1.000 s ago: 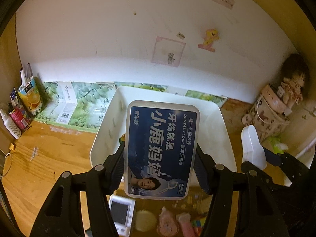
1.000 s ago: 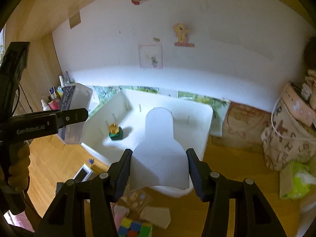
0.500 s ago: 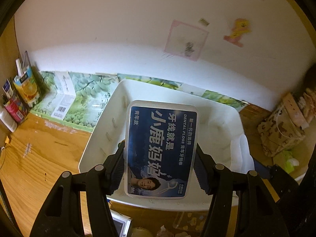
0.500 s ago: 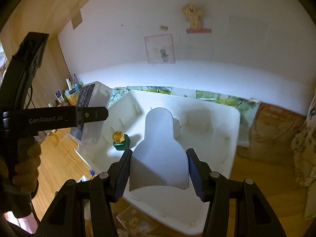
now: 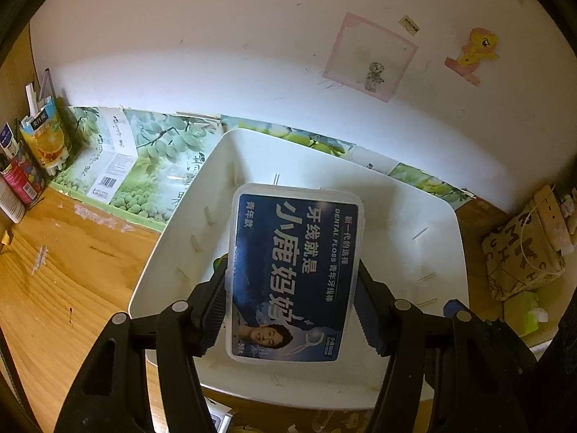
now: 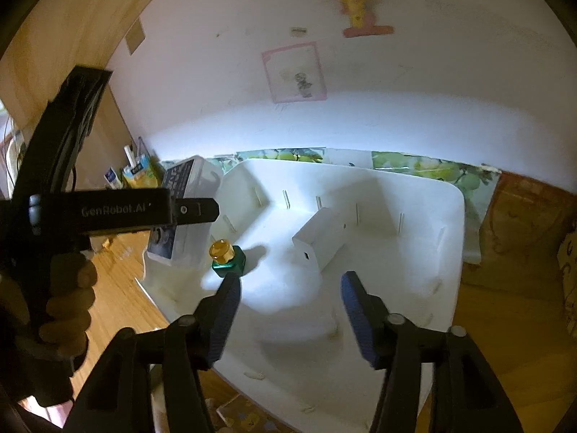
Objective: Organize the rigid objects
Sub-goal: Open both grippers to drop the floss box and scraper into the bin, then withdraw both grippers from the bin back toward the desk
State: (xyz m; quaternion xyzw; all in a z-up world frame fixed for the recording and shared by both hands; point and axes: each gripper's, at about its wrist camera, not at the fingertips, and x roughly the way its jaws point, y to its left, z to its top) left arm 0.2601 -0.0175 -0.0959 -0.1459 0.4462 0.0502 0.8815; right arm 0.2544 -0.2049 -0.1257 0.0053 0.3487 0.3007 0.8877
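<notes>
One white plastic bin [image 6: 414, 195], rounded corners, on the wooden counter [image 5: 54, 288]. Inside: one white block [image 6: 324, 241] and one green bottle [image 6: 230, 261], gold-capped — plain only from the right wrist. Right claw [image 6: 290, 306]: jaws just opened, nothing between. Left claw [image 5: 292, 306]: jaws just opening, one dental floss box [image 5: 295, 270] between them, above the bin.

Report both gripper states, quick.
Left gripper: jaws have just been opening, floss box between them; whether it is gripped cannot be told.
Right gripper: jaws have just been opening; open, nothing between them.
</notes>
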